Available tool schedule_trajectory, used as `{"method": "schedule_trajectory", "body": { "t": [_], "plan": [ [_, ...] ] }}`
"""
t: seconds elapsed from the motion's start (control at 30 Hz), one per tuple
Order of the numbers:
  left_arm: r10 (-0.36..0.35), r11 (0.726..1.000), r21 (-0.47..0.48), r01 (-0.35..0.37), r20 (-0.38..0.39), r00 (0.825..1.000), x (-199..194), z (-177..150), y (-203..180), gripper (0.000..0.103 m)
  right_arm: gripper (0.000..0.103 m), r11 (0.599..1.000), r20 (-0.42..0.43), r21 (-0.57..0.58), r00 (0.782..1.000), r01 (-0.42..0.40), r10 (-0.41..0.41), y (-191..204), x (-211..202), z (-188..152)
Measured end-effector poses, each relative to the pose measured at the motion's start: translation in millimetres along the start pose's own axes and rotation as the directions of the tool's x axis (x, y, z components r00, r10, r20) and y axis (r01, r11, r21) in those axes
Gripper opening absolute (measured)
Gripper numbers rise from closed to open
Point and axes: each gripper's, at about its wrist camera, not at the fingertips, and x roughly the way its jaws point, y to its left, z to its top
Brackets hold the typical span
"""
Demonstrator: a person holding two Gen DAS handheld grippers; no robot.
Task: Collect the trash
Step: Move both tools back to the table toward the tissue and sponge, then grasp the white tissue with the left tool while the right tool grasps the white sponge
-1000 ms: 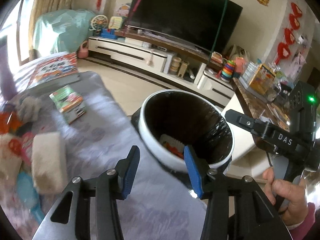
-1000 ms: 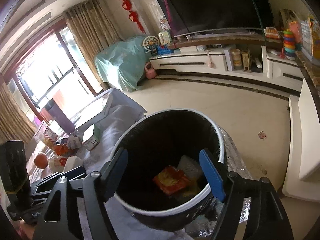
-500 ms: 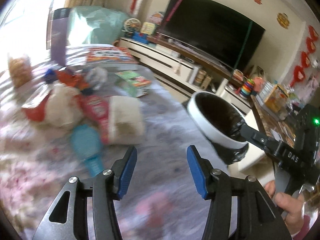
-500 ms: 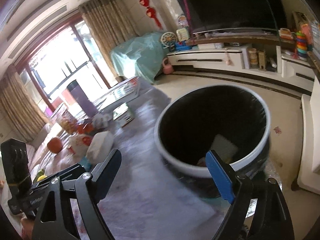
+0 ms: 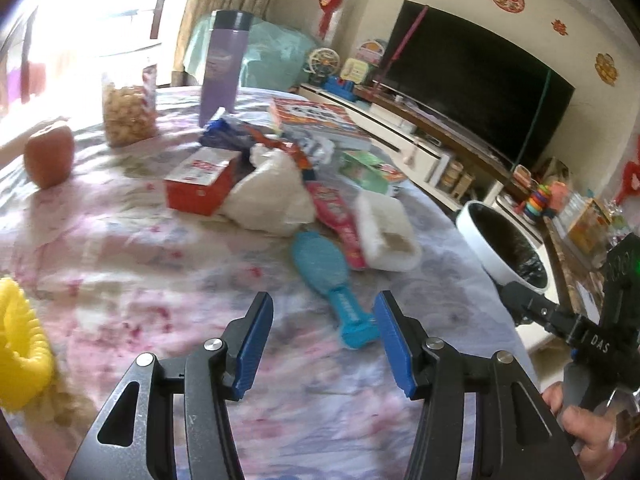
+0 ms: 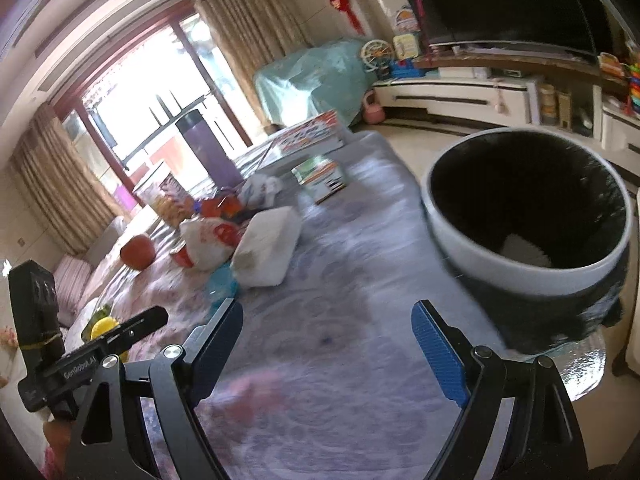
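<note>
Hovering empty, left gripper [image 5: 324, 328] faces teal pouch [image 5: 324, 268].

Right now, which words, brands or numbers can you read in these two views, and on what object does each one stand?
"DAS": on the black arm of the right tongs, seen from the left wrist.
"GenRobot.AI": on the black arm of the left tongs, seen from the right wrist.
Red box, red wrapper, purple bottle, book: print too blurred to read.

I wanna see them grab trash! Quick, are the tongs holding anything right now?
Left tongs: open, holding nothing, just been opening.
Right tongs: open wide, holding nothing.
</note>
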Motion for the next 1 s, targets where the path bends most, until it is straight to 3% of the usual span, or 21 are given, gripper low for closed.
{"method": "schedule_trajectory", "body": {
  "t": [0.4, 1.0],
  "plan": [
    [0.019, 0.999, -0.049, -0.019, -0.015, 1.0, -11, -3, 15, 0.055, 0.088, 0.999, -0.023, -0.033, 1.0, -0.016, 0.016, 29, 20, -4],
    [-0.005, 1.0, 0.004, 0.006, -0.033, 0.999, 51, 52, 36, 0.059, 0.088, 0.998, -0.066, 0.0, 0.996, -0.062, 0.061, 41, 70, 24]
  ]
}}
